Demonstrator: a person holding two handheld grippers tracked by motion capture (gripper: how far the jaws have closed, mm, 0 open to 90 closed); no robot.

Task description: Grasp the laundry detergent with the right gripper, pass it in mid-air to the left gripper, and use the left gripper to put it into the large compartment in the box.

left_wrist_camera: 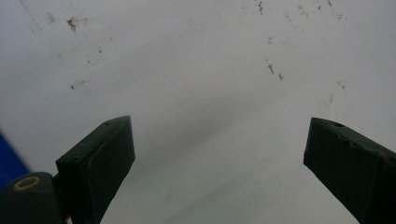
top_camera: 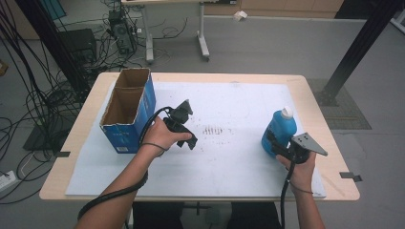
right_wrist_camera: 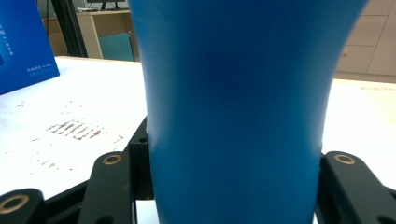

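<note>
So the right gripper [top_camera: 276, 143] had the blue bottle [top_camera: 279, 130] clamped around its narrow waist, jaws pressed against both sides of it in the right gripper view. The bottle stood upright on the white sheet [top_camera: 229, 162], well to the right of the cardboard box [top_camera: 128, 114], white cap [top_camera: 286, 112] on top.

The left gripper [top_camera: 186, 125] sat just right of the box, jaws spread wide with nothing between them, pointed down at bare sheet with some brown specks on it.

My read: this was the pick-up step, grip made but bottle not lifted off the sheet yet, as far as I could tell. The box was open at the top with two compartments, so I'd guess the bottle was headed there. Next move would need a straight lift, a carry across toward the box, and enough height to get over its rim. The left gripper was kind of in the way, though it could steady the box.
</note>
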